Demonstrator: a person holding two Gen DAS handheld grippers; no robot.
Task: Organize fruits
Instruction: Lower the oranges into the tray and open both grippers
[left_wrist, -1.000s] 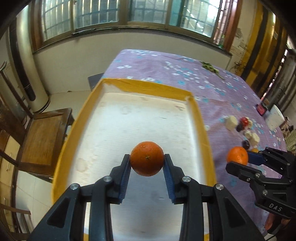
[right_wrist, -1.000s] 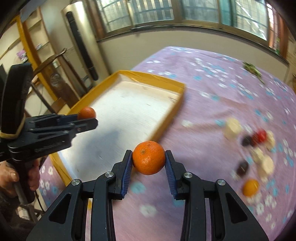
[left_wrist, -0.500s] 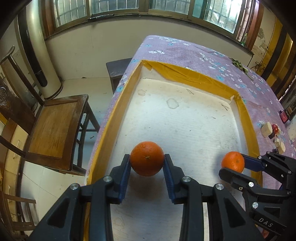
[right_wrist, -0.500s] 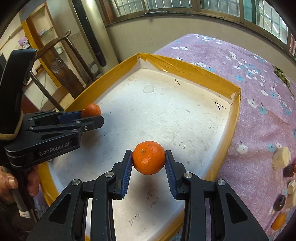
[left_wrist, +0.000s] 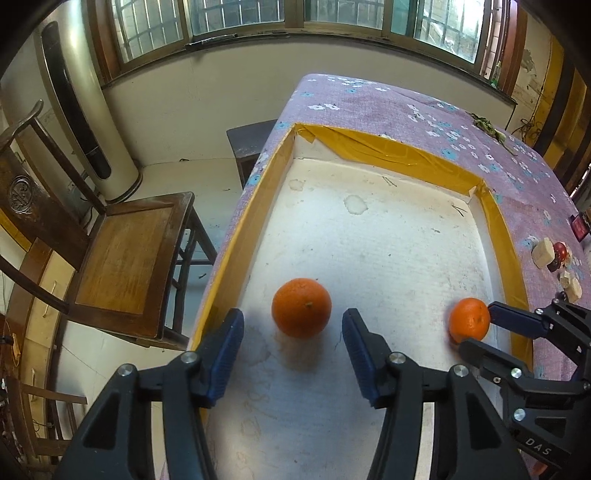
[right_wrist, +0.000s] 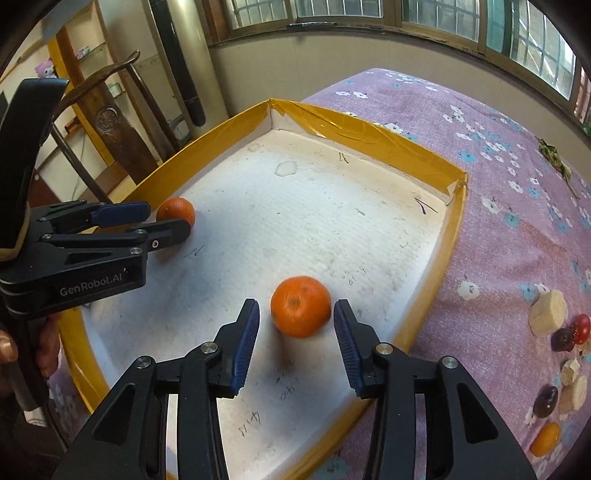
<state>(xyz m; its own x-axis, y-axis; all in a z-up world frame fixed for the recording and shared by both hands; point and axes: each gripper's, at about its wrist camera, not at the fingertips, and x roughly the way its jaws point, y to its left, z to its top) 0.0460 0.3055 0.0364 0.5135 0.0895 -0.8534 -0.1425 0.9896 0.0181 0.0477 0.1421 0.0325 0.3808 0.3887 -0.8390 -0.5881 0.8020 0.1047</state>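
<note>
Left gripper (left_wrist: 291, 328) marked "GenRobot.AI", right gripper (right_wrist: 295, 328) perhaps "DAS", both just opened, oranges (left_wrist: 301, 308) released

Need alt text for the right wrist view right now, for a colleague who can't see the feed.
The right tongs have just been opening, and an orange sits loose between the pads inside the yellow-rimmed white tray. At left, the left tongs stand open beside a second orange in the tray. More fruit pieces lie on the purple tablecloth.
</note>
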